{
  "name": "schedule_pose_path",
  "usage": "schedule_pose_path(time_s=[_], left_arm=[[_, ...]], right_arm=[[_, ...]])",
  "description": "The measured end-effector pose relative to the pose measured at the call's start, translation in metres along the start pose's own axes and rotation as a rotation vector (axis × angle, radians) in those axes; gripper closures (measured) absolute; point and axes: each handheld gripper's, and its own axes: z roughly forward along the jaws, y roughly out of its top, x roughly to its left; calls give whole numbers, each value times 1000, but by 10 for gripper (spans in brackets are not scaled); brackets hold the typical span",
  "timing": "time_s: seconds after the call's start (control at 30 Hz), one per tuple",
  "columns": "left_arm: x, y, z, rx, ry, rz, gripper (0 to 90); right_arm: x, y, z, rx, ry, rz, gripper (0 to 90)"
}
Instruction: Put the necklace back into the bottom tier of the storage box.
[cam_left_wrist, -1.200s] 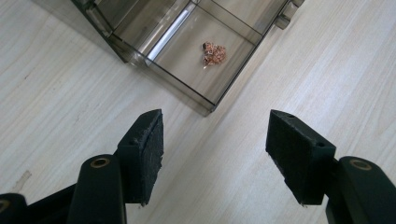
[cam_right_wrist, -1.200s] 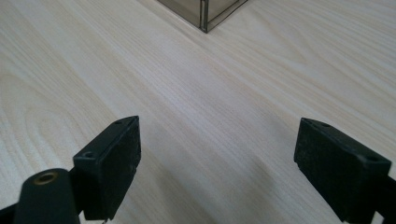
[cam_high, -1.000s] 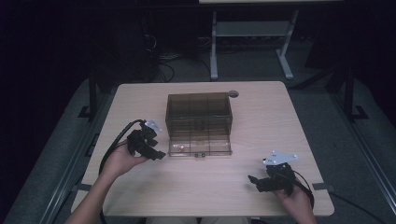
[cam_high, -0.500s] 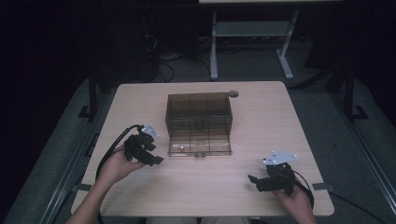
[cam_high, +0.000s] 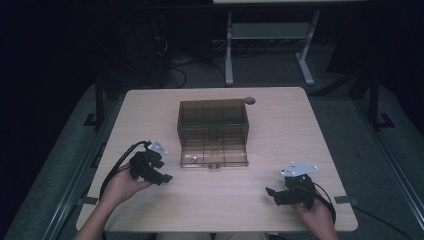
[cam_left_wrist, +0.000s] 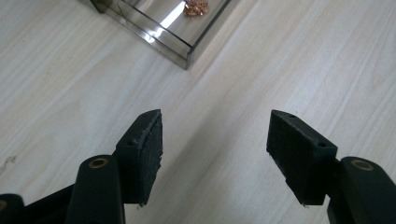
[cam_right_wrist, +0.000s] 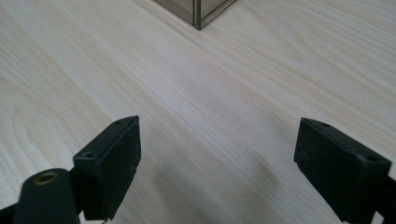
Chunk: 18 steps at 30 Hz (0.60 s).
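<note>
a pale wooden table (cam_high: 150, 110) seen from above, with a smoky transparent compartment box (cam_high: 213, 120) standing at its middle, its lid folded open toward the person. a small copper-coloured object (cam_left_wrist: 196, 6) lies on the lid's left part. the left gripper (cam_high: 162, 176) is held in the person's left hand just left of the open lid and apart from it, its jaws spread wide with nothing between them, only bare wood below. the right gripper (cam_high: 272, 192) sits in the right hand near the table's front right corner, well apart from the box, jaws likewise wide apart and holding nothing.
</note>
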Motion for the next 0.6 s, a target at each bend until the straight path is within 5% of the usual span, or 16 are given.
schedule_pose_path(time_s=[0.6], left_arm=[[-11, -18, -3, -16, -9, 3, 348]], right_arm=[[0, -1, 2, 3, -6, 5, 142]])
